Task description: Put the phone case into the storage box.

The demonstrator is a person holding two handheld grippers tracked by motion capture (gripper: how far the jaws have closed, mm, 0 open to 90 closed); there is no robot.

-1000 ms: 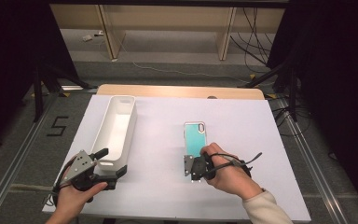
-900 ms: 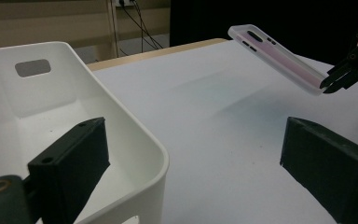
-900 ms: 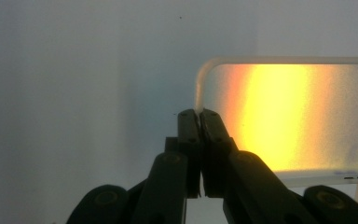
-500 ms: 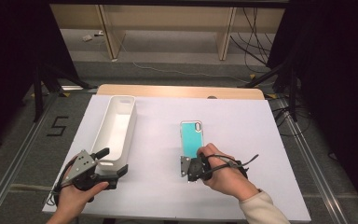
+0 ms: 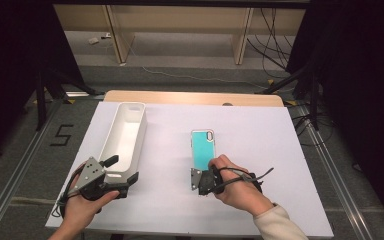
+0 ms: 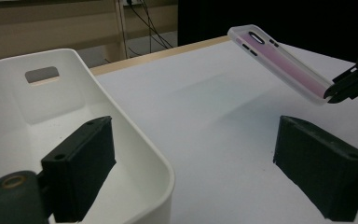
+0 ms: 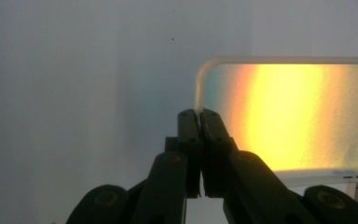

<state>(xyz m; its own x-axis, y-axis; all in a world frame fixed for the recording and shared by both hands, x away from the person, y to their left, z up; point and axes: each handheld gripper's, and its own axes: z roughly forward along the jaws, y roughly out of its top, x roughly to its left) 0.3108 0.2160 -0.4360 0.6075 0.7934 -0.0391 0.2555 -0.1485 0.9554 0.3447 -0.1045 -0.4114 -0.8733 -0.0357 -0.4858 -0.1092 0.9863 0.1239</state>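
**Phone case pinched and lifted at one end**

Right hand-held gripper (image 5: pixel 203 181): jaws closed on the near short edge of the phone case (image 5: pixel 204 148), which extends ahead of it, tilted clear of the desk (image 5: pixel 260 135). Left hand-held gripper (image 5: pixel 122 172): jaws wide, just been closing slightly, straddling the near end wall of the white tray (image 5: pixel 125 137), gripping nothing.
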